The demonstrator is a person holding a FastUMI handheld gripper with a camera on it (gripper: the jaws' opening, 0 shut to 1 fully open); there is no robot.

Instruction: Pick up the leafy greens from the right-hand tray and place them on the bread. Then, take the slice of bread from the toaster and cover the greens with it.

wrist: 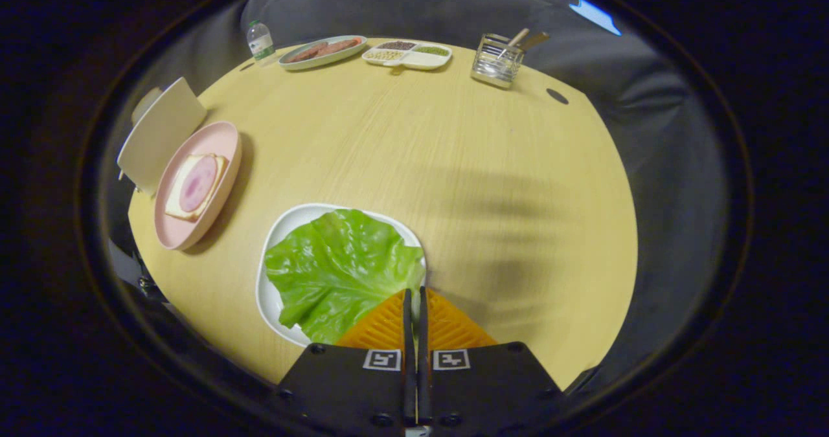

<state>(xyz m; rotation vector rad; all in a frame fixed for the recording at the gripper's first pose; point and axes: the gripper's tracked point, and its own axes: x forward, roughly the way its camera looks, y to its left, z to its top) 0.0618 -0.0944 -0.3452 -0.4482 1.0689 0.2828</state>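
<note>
Pale wood-grain tabletop (401, 165) fills the booth, oval under the fisheye, with dark cloth behind it. Nearest, the gripper (414, 294) has its two fingers drawn almost together, only a thin slit between them, and their tips sit at the near right edge of the lettuce leaf (340, 268); whether a fold of the leaf is pinched in that slit cannot be told from here, though it looks likely. The leaf lies broad and crinkled across the white tray (278, 230), covering most of it. Beyond the tray and off to the left is the pink plate (223, 142) carrying the bread slice (178, 204) topped with a round of ham (197, 183). Just behind that plate stands a cream-coloured toaster (158, 133); its bread cannot be made out. Farther off, along the back rim of the table, are a small water bottle (260, 41), an oval dish of sausages (322, 51), a divided tray of grains (407, 54) and a glass holder with utensils (497, 60). The step in hand seems to be the first one, taking hold of the greens. Next would be lifting the leaf clear of its tray without tearing or dropping it, then carrying it forward and left to lay it flat over the ham.
</note>
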